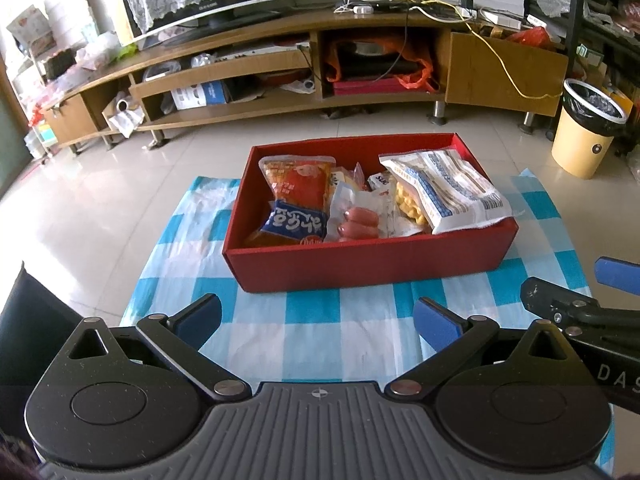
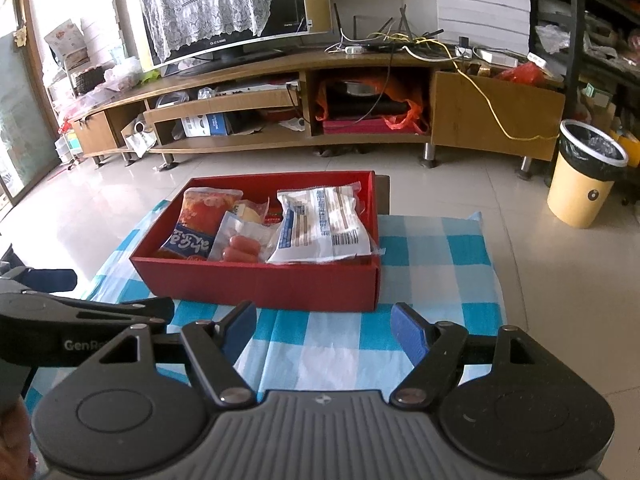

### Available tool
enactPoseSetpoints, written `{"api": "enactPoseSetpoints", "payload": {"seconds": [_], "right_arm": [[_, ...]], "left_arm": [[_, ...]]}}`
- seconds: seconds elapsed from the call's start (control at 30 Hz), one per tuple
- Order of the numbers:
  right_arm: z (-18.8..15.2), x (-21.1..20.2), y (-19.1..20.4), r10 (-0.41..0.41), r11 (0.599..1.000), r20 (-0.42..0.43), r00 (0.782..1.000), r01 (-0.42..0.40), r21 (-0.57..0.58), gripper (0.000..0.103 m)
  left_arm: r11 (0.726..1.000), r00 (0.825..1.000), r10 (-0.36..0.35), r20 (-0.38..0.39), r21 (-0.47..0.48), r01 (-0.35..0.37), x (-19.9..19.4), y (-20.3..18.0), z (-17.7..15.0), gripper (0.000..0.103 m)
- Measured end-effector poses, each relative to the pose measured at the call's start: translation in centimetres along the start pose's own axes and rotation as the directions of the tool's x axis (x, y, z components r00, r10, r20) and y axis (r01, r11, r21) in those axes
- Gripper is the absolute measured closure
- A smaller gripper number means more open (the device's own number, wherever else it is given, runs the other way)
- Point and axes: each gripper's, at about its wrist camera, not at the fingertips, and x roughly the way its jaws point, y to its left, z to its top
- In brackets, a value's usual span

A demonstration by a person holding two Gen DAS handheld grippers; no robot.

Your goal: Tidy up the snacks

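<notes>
Currently | red snack box (image 1: 360, 268) just ahead of both | left gripper (image 1: 318, 322) apart, empty | right gripper (image 2: 324, 330) apart, empty

Checked cloth (image 1: 352, 332) on table, red box (image 1: 360, 264) atop

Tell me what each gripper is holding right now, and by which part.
Nothing is held. The left gripper and right gripper are both open and empty above the checked cloth; the snacks lie in the red box.
</notes>
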Motion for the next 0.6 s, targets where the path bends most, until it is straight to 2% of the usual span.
{"api": "enactPoseSetpoints", "payload": {"seconds": [0.4,0.6], "right_arm": [[-1.1,-0.8,0.0,0.005,1.0,-0.006,1.0,-0.005,0.014,0.032],[-1.7,-1.2,0.1,0.003,1.0,-0.012,1.0,-0.003,0.013,0.032]], "left_arm": [[1.0,1.0,0.015,0.004,0.011,-0.015,-1.1,-0.2,-1.0,0.0],[0.995,0.996,0.076,0.036,0.064,-0.078,-1.9,-0.9,-1.4,0.0]]}}
